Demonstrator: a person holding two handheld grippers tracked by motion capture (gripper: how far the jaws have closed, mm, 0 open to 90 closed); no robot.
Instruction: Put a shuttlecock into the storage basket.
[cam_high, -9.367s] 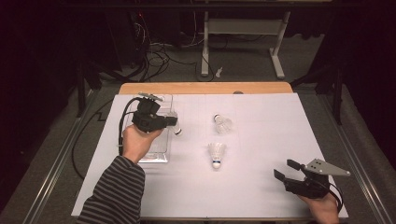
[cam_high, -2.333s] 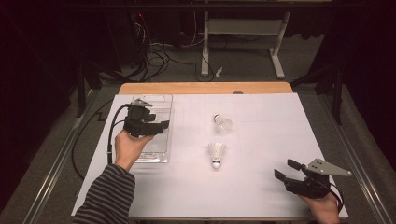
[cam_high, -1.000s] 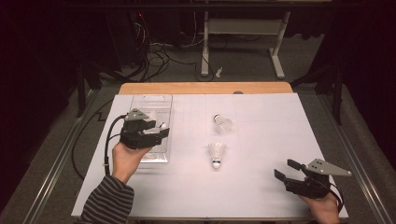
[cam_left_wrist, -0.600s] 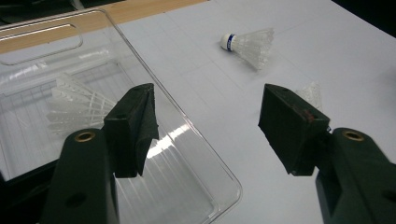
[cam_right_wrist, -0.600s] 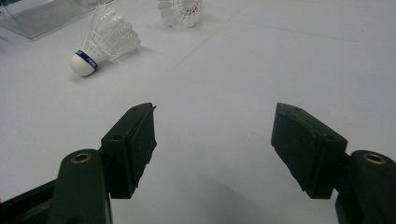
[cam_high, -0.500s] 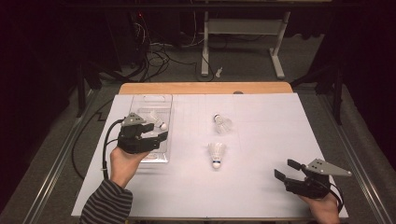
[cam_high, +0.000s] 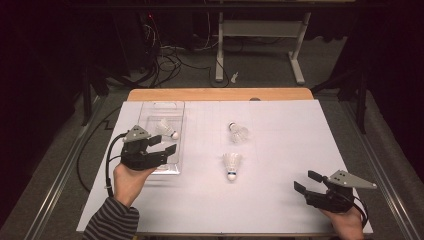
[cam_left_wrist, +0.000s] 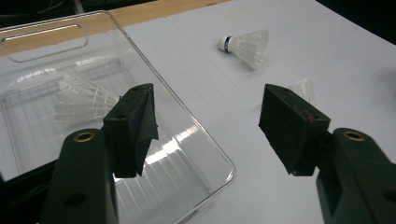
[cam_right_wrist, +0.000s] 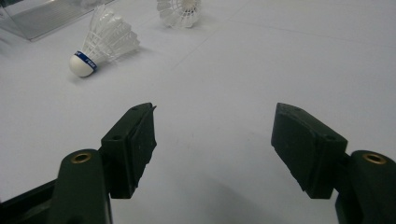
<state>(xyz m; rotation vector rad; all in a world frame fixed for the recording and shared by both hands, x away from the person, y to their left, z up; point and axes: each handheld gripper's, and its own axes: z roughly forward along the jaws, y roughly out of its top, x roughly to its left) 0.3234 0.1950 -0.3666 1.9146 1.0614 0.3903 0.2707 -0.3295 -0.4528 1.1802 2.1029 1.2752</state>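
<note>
A white sheet (cam_high: 280, 200) covered the table (cam_high: 220, 94), whose wooden far edge showed as a bare strip, with dark floor and cables beyond it.

The left tongs (cam_high: 167, 151) hung spread and empty over the near right part of a clear plastic tray (cam_high: 150, 107); in the left gripper view the tray's rounded near corner (cam_left_wrist: 224, 163) lay between and below the jaws. One shuttlecock (cam_high: 167, 129) lay inside the tray, toward its far half, just beyond the tongs. The tray sat near the sheet's left side, leaving only a narrow margin of sheet between it and the left edge.

The right tongs (cam_high: 307, 181) rested spread and empty near the sheet's near right corner, close to the front edge, its jaws pointing left across bare sheet.

Between the two tongs the middle of the sheet was open apart from two loose shuttlecocks. The nearer shuttlecock (cam_high: 232, 164) lay with its cork toward the person, well apart from both tongs. The farther shuttlecock (cam_high: 238, 132) lay beyond it, cork toward the tray, close to the first but not touching. Right of these two, the sheet ran clear to its right edge.
</note>
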